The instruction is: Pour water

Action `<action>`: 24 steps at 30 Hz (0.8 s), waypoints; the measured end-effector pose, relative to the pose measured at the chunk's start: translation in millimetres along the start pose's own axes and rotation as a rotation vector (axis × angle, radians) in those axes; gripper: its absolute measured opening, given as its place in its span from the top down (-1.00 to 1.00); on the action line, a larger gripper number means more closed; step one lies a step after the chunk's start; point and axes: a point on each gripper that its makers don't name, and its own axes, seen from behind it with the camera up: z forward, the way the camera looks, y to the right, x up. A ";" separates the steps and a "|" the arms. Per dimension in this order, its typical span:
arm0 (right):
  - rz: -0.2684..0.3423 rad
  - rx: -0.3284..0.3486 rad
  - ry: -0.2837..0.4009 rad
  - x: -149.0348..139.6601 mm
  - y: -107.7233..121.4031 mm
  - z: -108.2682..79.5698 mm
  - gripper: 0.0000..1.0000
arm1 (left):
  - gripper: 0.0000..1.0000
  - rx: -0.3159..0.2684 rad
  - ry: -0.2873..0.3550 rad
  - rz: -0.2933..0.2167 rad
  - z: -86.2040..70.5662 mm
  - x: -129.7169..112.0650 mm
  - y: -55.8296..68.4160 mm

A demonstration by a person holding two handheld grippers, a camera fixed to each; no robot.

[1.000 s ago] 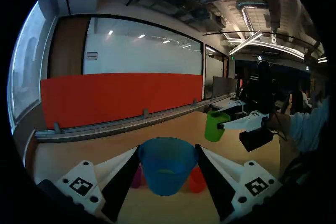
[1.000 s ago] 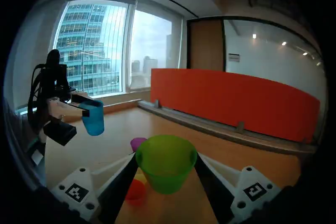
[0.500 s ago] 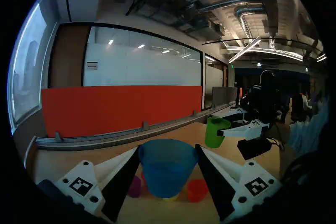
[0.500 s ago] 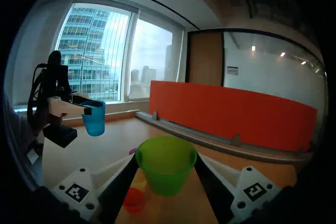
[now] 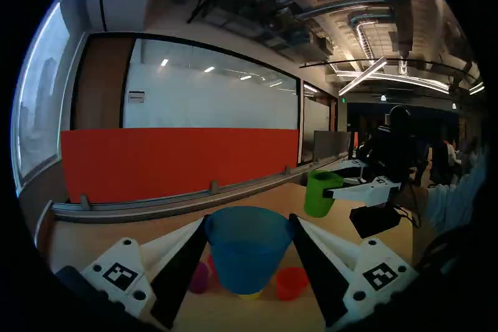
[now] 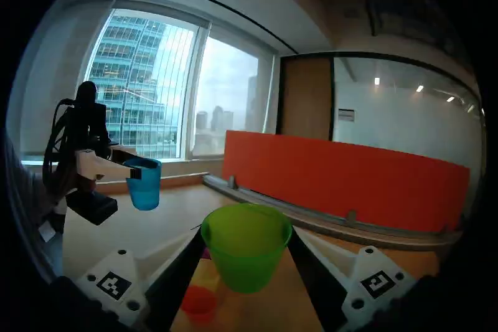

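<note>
In the left gripper view my left gripper point(image 5: 248, 251) is shut on a blue cup point(image 5: 248, 248), held upright above the wooden table. The green cup point(image 5: 320, 192) hangs at the right, gripped by the other gripper. In the right gripper view my right gripper point(image 6: 246, 251) is shut on that green cup point(image 6: 246, 246), also upright. At the left of that view the blue cup point(image 6: 144, 184) sits in the far gripper, held by a sleeved hand. Whether either cup holds water cannot be made out.
Small cups stand on the table point(image 5: 112, 232) below: purple point(image 5: 200, 277), yellow point(image 5: 250, 295) and orange-red point(image 5: 291, 283); the orange-red one point(image 6: 198, 303) also appears under the green cup. An orange partition point(image 5: 174, 161) runs along the far edge. Large windows point(image 6: 143, 108) are at the left.
Both grippers have tilted up slightly with their cups, so the table and small cups sit lower in view. The blue and green cups have drawn a little closer together.
</note>
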 end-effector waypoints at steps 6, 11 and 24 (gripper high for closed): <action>-0.002 0.001 0.003 1.1 -0.4 -0.5 -0.86 | -0.81 -0.005 -0.001 0.003 1.2 0.5 1.4; -0.001 0.003 0.001 0.8 -1.3 -0.4 -0.86 | -0.81 -0.003 -0.003 0.024 2.3 1.7 -0.1; 0.011 0.066 0.013 2.3 -29.1 -1.9 -0.84 | -0.81 0.017 0.015 0.209 -1.7 26.1 2.0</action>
